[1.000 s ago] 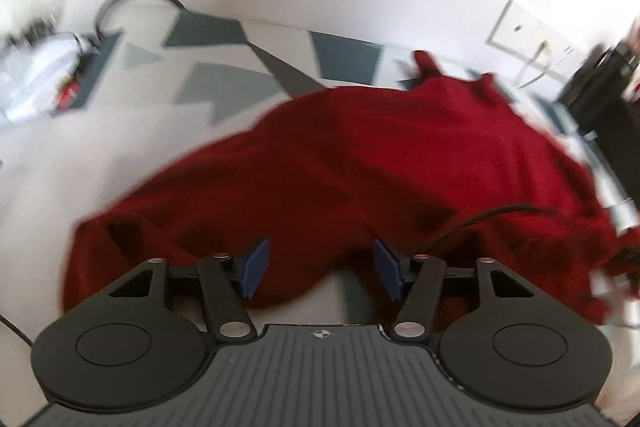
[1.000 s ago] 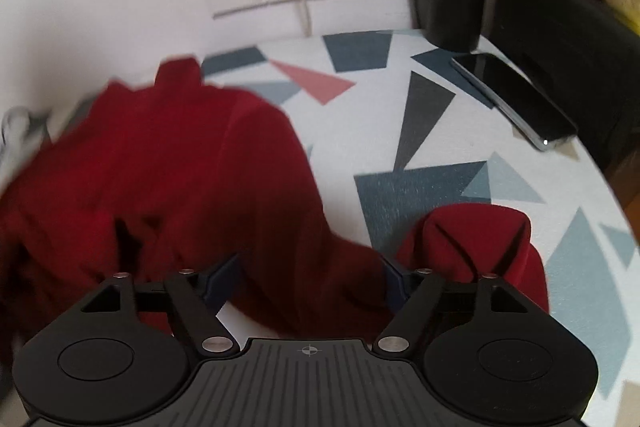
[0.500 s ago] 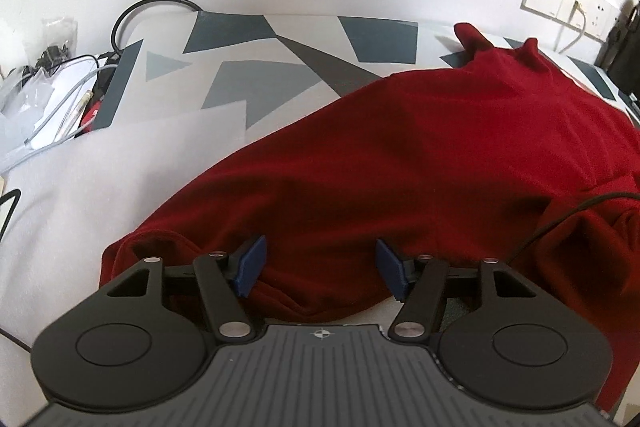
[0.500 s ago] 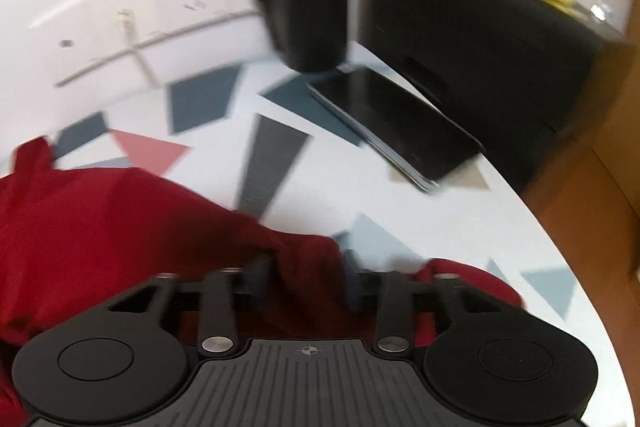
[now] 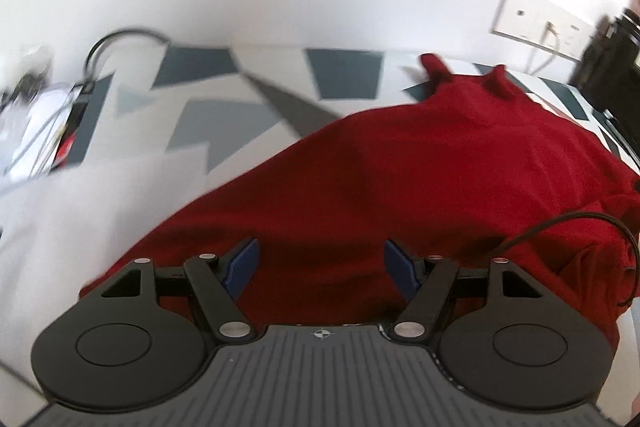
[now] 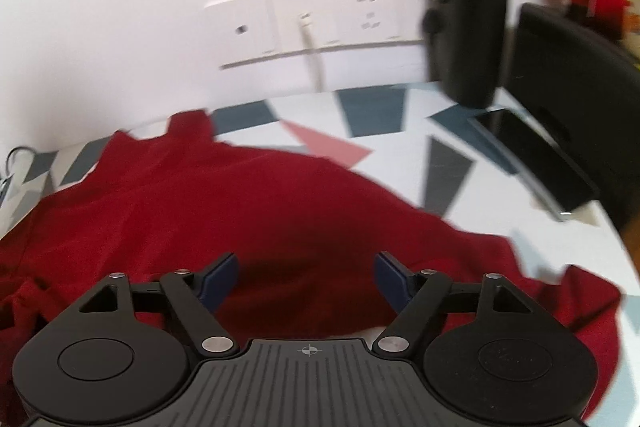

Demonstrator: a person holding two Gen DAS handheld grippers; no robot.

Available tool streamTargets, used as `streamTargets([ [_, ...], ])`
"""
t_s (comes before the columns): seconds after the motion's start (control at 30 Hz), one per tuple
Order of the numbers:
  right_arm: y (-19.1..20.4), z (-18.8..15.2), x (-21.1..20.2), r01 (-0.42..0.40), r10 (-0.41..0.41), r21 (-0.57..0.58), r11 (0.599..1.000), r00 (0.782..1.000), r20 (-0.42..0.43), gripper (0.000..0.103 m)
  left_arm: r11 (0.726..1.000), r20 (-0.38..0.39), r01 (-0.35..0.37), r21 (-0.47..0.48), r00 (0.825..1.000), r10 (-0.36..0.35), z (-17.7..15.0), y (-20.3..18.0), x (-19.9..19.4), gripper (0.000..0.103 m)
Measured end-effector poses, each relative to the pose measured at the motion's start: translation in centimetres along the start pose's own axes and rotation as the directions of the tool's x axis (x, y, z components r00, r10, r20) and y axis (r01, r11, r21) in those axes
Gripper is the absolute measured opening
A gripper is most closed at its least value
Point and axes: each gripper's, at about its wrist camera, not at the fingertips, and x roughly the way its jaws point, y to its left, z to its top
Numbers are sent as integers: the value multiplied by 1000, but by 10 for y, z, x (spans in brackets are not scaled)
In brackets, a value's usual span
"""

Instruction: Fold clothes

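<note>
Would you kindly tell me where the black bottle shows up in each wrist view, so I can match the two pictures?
Left wrist: only a blurred dark shape at the far right edge, cut off; I cannot tell if it is the bottle.
Right wrist: the bottle stands upright at the upper right, by the wall, behind the phone.
Shared landmark: the white socket plate on the wall, beyond the red garment.

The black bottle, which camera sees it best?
The right wrist view. The black bottle stands whole there, upright by the wall beyond the red garment. The left wrist view shows only a blurred dark shape at its right edge, perhaps the bottle.
</note>
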Motion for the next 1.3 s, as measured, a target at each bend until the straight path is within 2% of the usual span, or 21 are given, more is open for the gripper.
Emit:
streamTargets([
  [0.03, 7, 1, 5, -13, 13, -9, 1000, 1000, 1, 77, 1000, -2, 10, 5, 1000, -10, 2, -4, 4, 71],
  [0.07, 13, 2, 9, -21, 21, -12, 1000, 1000, 2, 86, 1000, -8, 15, 12, 1000, -15, 3, -8, 9, 72],
  [0.1, 17, 2, 16, -16, 16, -15, 1000, 1000, -4, 90, 1000, -19, 6, 24, 1000, -6, 2, -12, 15, 75],
  [0.2, 29, 3, 36, 10, -11, -27, 1000, 999, -30, 92, 998, -49, -24, 53, 998, 27, -2, -20, 30, 79],
  [0.27, 35, 1, 46, 64, -67, -61, 996, 996, -52, 96, 998, -49, -33, 61, 998, 36, -7, -21, 32, 84],
  [0.43, 39, -16, 51, 90, -100, -130, 987, 992, -73, 102, 997, -46, -47, 65, 998, 51, -17, -20, 31, 102],
  [0.57, 33, -26, 52, 101, -107, -93, 991, 993, -57, 102, 996, -36, -73, 47, 997, 74, -20, -21, 32, 102],
  [0.83, 37, -40, 52, 140, -136, -79, 987, 989, 48, 102, 994, 1, -111, 7, 994, 111, -23, -25, 34, 103],
  [1.3, 38, -42, 51, 146, -142, -75, 986, 988, 53, 102, 993, 3, -121, -1, 993, 121, -24, -27, 33, 103],
])
